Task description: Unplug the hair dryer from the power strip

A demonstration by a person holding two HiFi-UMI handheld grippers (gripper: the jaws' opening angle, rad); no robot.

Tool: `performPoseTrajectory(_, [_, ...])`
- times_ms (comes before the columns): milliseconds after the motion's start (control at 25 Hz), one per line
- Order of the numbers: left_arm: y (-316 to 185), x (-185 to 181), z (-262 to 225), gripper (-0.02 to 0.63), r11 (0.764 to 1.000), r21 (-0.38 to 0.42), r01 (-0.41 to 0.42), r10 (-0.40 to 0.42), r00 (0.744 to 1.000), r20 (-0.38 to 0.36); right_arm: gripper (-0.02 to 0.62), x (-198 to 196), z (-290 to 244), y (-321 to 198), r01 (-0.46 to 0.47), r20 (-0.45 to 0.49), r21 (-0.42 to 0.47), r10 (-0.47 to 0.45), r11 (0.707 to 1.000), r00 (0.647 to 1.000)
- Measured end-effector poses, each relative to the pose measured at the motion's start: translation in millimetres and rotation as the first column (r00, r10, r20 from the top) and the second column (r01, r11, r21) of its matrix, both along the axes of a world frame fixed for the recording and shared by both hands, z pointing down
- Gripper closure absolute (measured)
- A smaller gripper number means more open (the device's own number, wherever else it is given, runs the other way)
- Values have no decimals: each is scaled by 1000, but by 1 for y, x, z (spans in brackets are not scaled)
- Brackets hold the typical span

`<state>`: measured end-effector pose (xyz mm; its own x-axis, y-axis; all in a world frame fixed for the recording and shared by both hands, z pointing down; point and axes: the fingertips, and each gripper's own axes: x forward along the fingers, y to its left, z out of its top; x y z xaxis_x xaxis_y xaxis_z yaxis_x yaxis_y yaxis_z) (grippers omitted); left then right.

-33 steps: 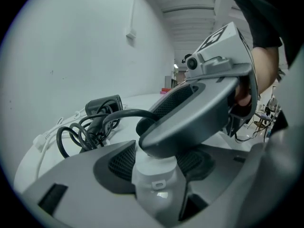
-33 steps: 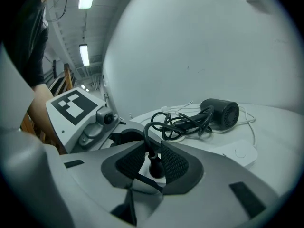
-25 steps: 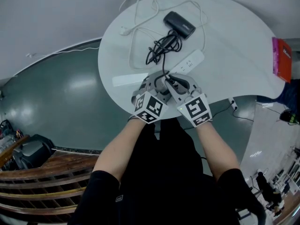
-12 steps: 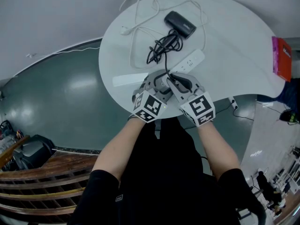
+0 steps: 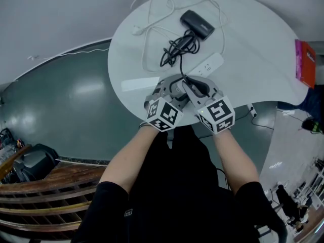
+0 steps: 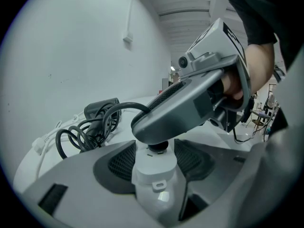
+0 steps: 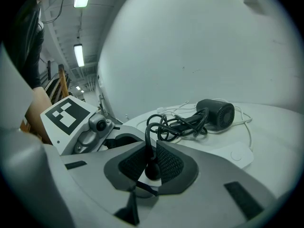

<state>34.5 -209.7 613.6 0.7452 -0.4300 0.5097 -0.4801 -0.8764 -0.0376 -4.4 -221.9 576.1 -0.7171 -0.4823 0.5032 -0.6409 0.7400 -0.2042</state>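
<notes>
On the round white table (image 5: 253, 44) lies a black hair dryer (image 5: 198, 25) (image 7: 216, 114) (image 6: 99, 108), with its black cord (image 5: 174, 49) coiled beside it. The cord runs to a black plug (image 7: 152, 171) (image 6: 157, 147) at the near end of the white power strip (image 5: 210, 65) (image 6: 154, 175). My left gripper (image 5: 174, 87) (image 6: 154, 148) is shut on that end of the strip. My right gripper (image 5: 190, 87) (image 7: 151, 163) reaches in from the right, shut on the plug. Whether the plug's pins are in the socket is hidden.
The strip's thin white cable (image 5: 152, 14) loops round the far side of the table. A flat white bar (image 5: 139, 84) lies left of the grippers. A red box (image 5: 305, 62) sits at the right edge. Grey floor (image 5: 61, 100) surrounds the table.
Both grippers stay together at the strip's near end. The right gripper's marker cube has drifted slightly right. The cord loop above the plug looks a little more raised.
</notes>
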Motion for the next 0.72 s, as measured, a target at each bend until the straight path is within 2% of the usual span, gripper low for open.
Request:
performPoseTrajectory(440, [-1,0,0,348,1000,0,4,-4,1000,4,529,-1,-1,-3,-22,-10,2,22,1000,1000])
performPoseTrajectory(720, [0,1,2,348,1000,-5,-10,10,1000,14,529,8,-5,3,-71,38,-14,72,997,997])
